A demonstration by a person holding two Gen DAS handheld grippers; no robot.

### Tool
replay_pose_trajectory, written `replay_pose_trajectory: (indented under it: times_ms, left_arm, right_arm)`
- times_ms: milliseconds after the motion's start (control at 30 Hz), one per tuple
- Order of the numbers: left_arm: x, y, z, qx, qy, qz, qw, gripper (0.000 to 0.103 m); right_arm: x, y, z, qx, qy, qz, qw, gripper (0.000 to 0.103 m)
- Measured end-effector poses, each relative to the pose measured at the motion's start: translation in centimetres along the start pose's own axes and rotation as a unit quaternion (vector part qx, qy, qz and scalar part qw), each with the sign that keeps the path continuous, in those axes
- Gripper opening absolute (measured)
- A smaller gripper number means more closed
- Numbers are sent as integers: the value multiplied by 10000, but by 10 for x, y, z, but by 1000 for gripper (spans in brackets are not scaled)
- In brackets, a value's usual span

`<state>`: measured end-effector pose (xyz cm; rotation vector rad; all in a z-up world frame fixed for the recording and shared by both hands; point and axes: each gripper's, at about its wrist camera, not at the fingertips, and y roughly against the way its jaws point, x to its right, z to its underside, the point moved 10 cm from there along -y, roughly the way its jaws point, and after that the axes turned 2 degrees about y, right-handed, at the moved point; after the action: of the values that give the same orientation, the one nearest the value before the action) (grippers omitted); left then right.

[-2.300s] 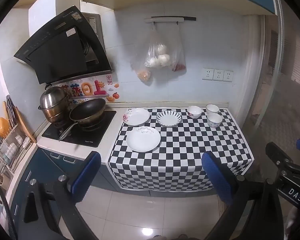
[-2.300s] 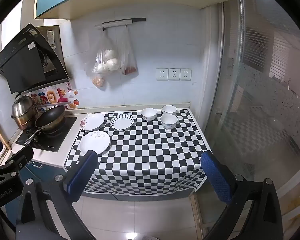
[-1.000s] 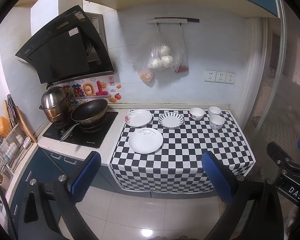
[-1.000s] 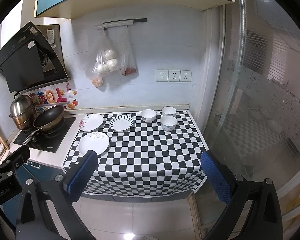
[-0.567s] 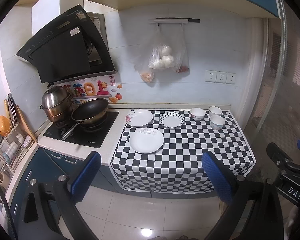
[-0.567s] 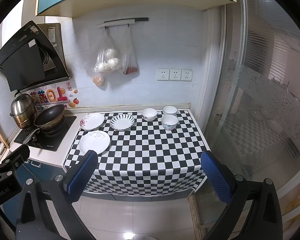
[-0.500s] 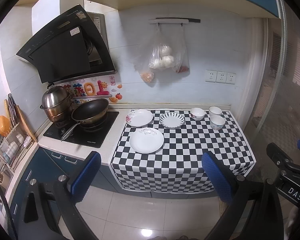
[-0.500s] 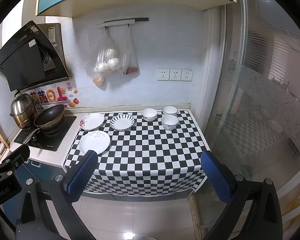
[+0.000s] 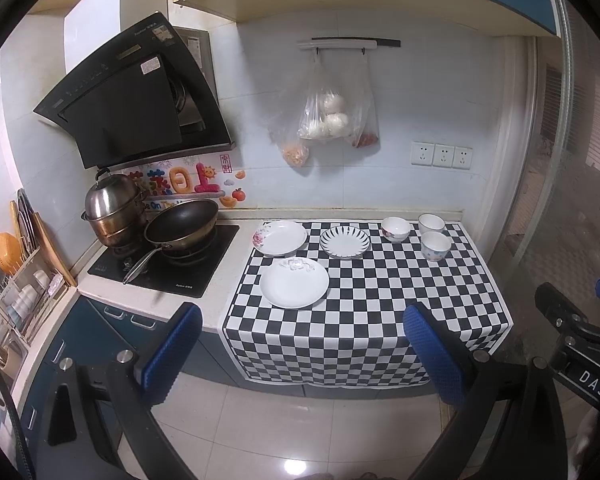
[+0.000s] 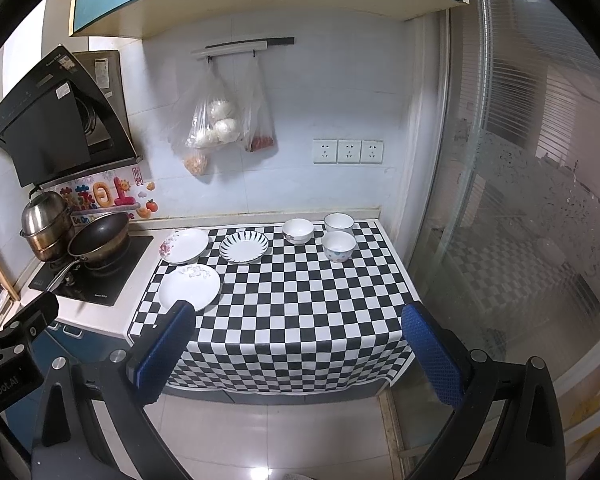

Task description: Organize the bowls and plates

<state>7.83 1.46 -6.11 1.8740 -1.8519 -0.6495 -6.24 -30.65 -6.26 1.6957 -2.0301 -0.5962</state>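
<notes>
Both claws wide open, empty, held well back from the surface [image 9: 220,280] above the floor. Left claw [image 9: 300,344] pads apart; right claw [image 10: 296,344] same.

On checkered cloth [image 10: 300,300]: 3 plates at left – plain white plate [image 9: 294,283] nearest front, floral plate [image 9: 280,237] behind it by the hob, striped plate [image 9: 345,242] just right of the floral one. 3 bowls at back right, close together: floral bowl [image 9: 396,229], white bowl [image 9: 431,223], dotted bowl [image 9: 435,245] in front. Nothing stacked. Wok [image 9: 182,225] and steel pot [image 9: 114,210] on hob, left.
</notes>
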Motion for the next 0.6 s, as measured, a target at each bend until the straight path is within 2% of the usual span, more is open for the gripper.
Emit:
replay_pose_trajectory:
  times_ms: [600]
  left_arm:
    - [2,0,-3,-7,-19,0,10000,103]
  right_arm:
    - [6,3,-4,62,-63,16,10000,103]
